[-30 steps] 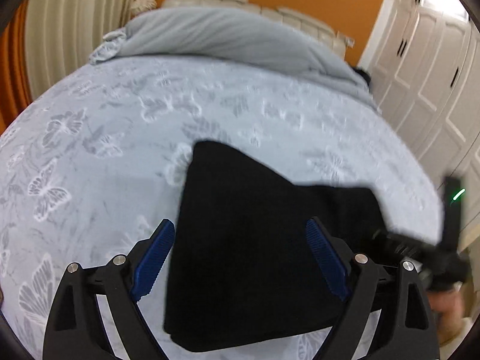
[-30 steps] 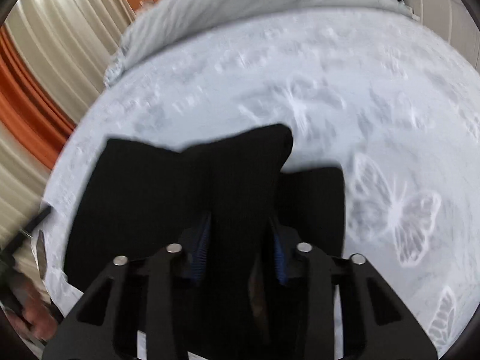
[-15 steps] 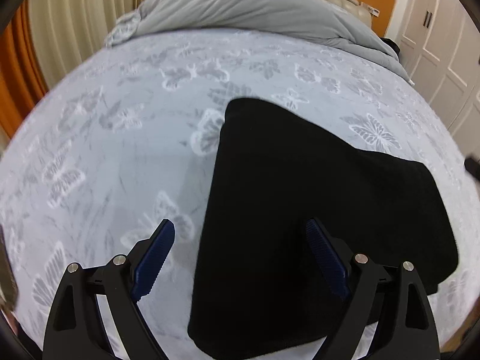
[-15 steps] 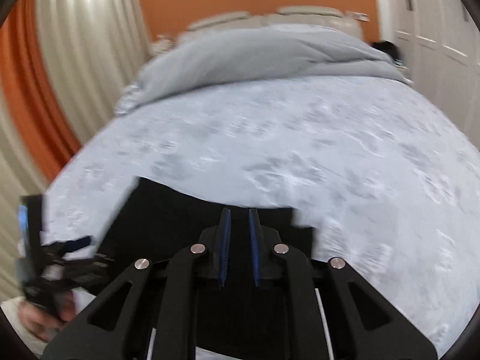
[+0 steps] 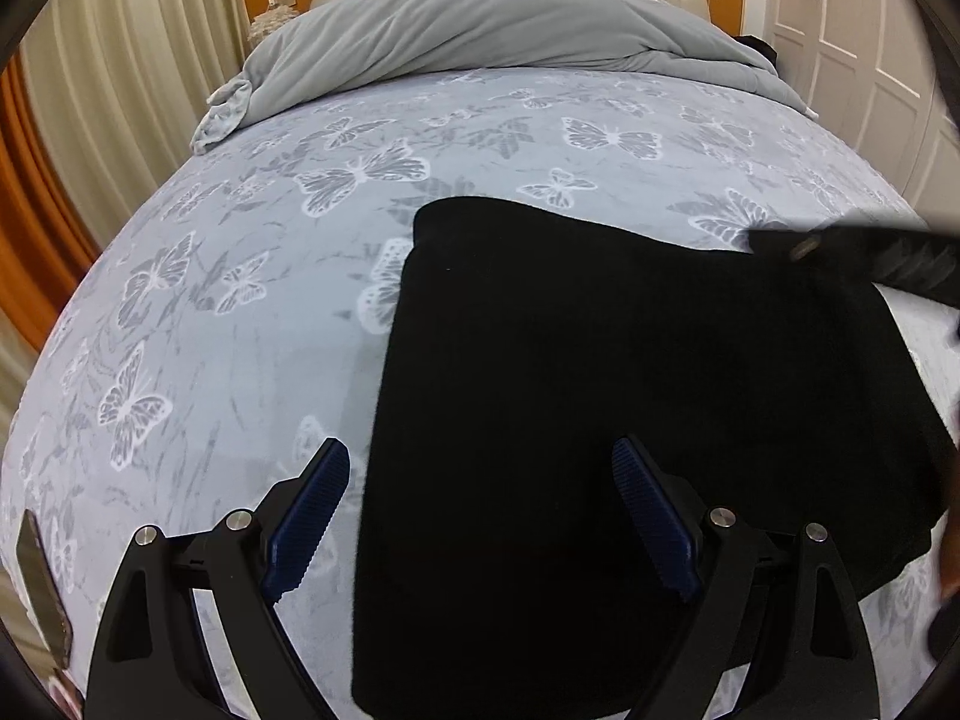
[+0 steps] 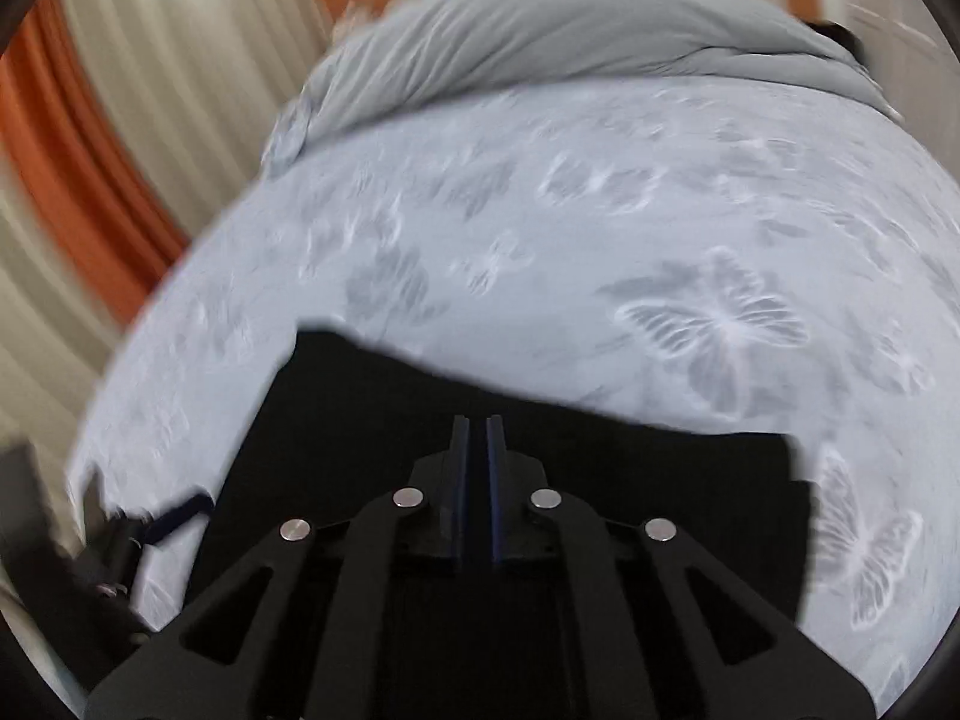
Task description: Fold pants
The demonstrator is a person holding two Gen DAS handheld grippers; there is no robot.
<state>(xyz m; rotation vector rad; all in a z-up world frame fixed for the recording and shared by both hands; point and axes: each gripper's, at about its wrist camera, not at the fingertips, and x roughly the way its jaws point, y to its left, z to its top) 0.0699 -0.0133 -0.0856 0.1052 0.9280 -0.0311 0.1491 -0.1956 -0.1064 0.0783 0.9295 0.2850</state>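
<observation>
Left claw (image 5: 480, 516) hangs wide open above the black pants (image 5: 600, 420), one finger over the bedsheet (image 5: 240, 360), the other over the cloth, gripping nothing. Right claw (image 6: 474, 450) is pinched nearly closed with nothing visibly between its blue pads, poised over the far edge of the pants. A second ago that right claw had a fold of cloth lifted between its fingers; now the cloth lies flat as a compact rectangle just ahead of and under both claws. I judge that fold has been laid down and released, so the folding looks close to done. No containers show here; the pants rest directly on the bedsheet, with a grey duvet (image 5: 480, 30) heaped well beyond them.
</observation>
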